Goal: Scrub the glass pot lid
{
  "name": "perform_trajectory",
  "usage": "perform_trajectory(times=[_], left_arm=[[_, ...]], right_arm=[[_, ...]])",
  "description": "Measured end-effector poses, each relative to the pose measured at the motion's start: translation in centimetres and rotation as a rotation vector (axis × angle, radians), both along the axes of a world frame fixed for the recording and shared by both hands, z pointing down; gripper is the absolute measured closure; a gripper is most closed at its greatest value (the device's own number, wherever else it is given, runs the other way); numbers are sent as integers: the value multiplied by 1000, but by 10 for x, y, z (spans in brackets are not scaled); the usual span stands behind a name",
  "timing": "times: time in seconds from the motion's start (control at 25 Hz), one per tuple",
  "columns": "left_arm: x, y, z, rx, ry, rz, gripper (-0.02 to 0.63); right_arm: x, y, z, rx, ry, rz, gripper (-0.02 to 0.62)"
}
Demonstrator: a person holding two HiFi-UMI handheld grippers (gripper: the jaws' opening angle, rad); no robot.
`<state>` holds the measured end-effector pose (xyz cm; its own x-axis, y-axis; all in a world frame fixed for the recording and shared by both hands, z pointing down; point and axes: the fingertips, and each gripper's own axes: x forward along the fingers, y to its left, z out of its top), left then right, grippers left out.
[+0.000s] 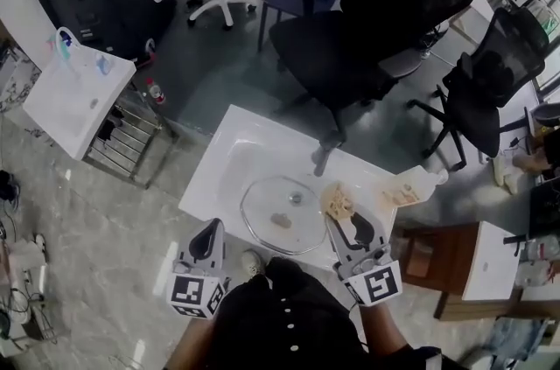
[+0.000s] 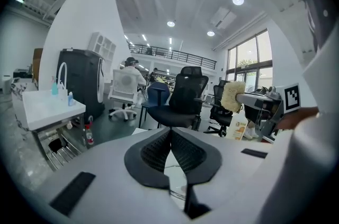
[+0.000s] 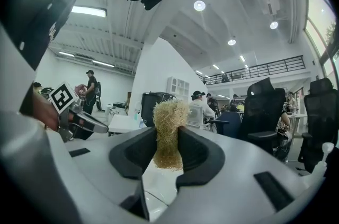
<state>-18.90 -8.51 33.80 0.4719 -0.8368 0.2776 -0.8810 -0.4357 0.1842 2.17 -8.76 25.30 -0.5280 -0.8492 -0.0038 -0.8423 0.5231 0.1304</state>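
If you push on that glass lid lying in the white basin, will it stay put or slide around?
Probably it slides: the glass lid lies loose in the smooth white basin. Being glass, it is likely stiff, heavy and breakable if knocked. Its round rim could let it spin.

The jaws of the right gripper [image 3: 167,134] cover the sides of the scrubber [image 3: 169,112]. Dark clothing [image 1: 280,316] hides the near edge of the white basin [image 1: 219,158]. Print on the bottle [image 1: 409,189] at the right is too small to read.
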Motion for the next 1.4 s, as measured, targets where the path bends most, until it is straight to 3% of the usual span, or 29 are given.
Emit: perform_trajectory(times=[0.24, 0.48, 0.64, 0.76, 0.96, 1.12, 1.16, 1.24, 1.4], left_arm=[[11, -25, 22, -116, 8, -22, 582], [33, -33, 39, -139, 180, 50, 582], [40, -30, 70, -244, 239, 18, 582], [38, -48, 107, -293, 283, -14, 581], [33, -30, 153, -495, 263, 27, 583], [31, -21, 185, -603, 301, -25, 579], [32, -18, 194, -631, 308, -36, 559], [35, -13, 208, -686, 333, -52, 451], [49, 0, 229, -841, 453, -107, 370]], right_arm=[[-3, -28, 10, -22, 32, -81, 462], [-3, -45, 57, -102, 110, -173, 462], [3, -51, 110, -212, 240, -265, 462], [-3, -74, 154, -217, 315, -324, 462], [-32, -80, 211, -248, 383, -403, 462], [-42, -87, 262, -246, 470, -449, 462], [-43, -89, 273, -241, 491, -458, 462], [-47, -92, 296, -225, 544, -478, 462], [-56, -94, 336, -153, 697, -524, 462]])
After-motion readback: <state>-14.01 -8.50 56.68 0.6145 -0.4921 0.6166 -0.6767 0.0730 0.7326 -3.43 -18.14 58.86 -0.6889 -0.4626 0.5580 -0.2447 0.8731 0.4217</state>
